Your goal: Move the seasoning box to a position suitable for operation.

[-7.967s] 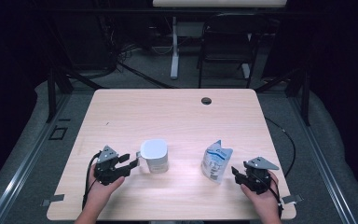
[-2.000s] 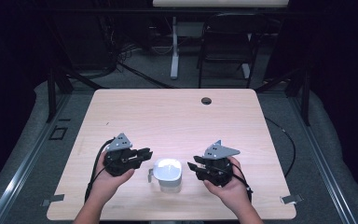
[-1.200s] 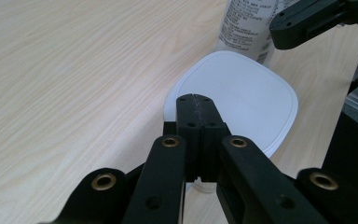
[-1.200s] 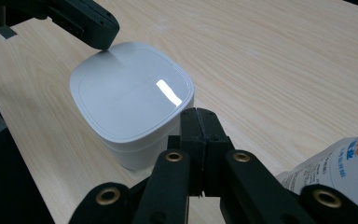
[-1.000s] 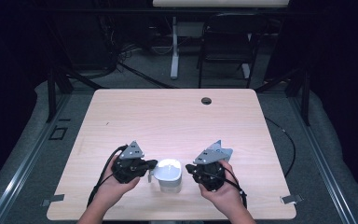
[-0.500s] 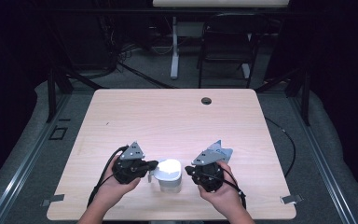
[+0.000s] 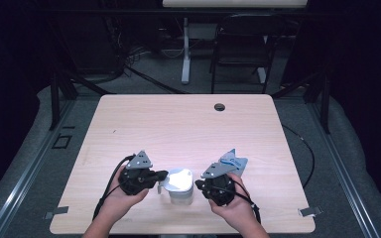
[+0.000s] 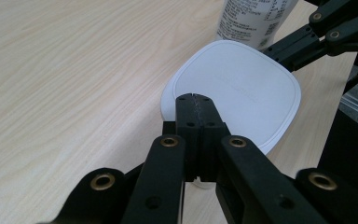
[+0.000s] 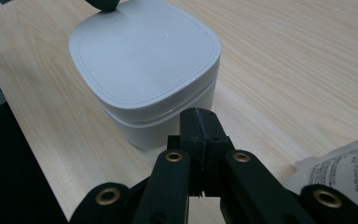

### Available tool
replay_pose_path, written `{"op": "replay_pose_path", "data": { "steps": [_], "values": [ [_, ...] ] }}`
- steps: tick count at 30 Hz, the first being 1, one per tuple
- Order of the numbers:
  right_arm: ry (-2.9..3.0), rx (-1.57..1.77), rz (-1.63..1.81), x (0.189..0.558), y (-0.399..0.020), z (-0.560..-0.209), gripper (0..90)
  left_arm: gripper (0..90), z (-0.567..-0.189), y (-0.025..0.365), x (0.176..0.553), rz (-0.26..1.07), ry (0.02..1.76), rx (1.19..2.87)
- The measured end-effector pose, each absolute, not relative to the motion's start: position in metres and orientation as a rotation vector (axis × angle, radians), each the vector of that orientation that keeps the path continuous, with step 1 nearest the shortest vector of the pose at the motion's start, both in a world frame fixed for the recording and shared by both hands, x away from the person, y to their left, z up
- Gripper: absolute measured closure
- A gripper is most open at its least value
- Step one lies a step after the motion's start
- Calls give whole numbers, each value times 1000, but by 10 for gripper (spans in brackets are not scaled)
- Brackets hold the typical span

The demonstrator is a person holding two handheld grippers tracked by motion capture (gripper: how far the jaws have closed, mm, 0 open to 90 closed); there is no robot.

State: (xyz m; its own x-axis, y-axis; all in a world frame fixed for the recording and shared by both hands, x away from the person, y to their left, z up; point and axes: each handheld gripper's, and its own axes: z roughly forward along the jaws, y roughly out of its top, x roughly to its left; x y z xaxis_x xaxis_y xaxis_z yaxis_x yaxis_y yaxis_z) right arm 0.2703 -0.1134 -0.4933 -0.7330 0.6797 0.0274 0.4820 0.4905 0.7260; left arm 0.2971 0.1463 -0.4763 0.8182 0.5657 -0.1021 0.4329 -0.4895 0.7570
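High view showed the white container [image 7: 179, 185] near the table's [image 7: 188, 124] front edge, between the left gripper [image 7: 162, 175] and right gripper [image 7: 200, 185], with a blue-white pouch [image 7: 234, 162] behind the right one. Left gripper view showed its jaws pressed together over the lid's [image 8: 235, 91] rim, the pouch's printed label beyond. Right gripper view showed its jaws pressed together, empty, just beside the container's wall.

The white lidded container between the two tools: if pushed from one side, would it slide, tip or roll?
The white container would probably slide rather than tip: it looks squat, with a broad base flat on the table. Rolling seems unlikely, given its flat sides and rounded corners. Its smooth plastic may be slippery for the shut left tool and right tool.
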Motion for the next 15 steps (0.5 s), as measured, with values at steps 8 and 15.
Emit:
{"op": "replay_pose_path", "data": {
  "steps": [8,15],
  "values": [
    [2488,964,1066,269,-110,-496,900,900,-476,146,297,202,733,2159],
    [2482,964,1082,269,-110,-496,900,900,-477,147,297,200,734,2156]
  ]
}}
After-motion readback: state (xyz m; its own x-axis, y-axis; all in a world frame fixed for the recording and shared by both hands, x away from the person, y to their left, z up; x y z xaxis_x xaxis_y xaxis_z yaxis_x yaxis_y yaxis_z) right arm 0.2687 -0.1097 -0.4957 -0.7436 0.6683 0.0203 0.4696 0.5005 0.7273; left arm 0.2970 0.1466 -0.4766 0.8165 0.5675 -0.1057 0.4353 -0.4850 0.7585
